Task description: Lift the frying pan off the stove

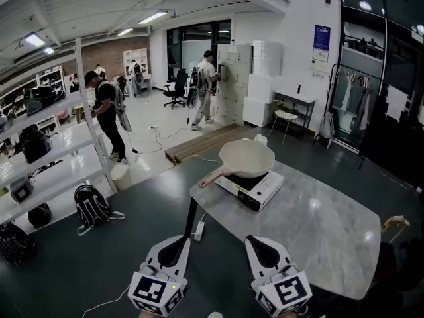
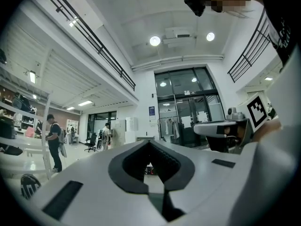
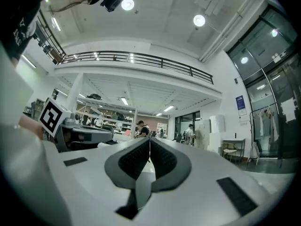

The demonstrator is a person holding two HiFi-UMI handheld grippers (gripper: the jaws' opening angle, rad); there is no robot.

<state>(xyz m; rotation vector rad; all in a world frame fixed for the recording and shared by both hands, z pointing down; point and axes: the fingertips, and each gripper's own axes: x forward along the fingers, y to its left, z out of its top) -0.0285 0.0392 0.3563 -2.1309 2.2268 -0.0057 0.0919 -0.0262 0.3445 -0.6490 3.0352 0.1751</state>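
A cream frying pan [image 1: 247, 158] with a wooden handle [image 1: 211, 177] rests on a white portable stove [image 1: 250, 185] at the far left end of the marble table [image 1: 318, 230]. My left gripper [image 1: 179, 243] and right gripper [image 1: 260, 244] hover low at the bottom of the head view, well short of the stove, both shut and empty. In the left gripper view the jaws meet at the tips [image 2: 149, 142], pointing level across the room. The right gripper [image 3: 149, 140] also points level with its jaws together. Neither gripper view shows the pan.
A white power strip [image 1: 199, 230] and cable lie on the dark floor by the table's left edge. Metal shelving [image 1: 50, 158] and a backpack [image 1: 91, 207] stand at left. Several people [image 1: 106, 114] stand farther back. A clothes rack [image 1: 351, 105] is at right.
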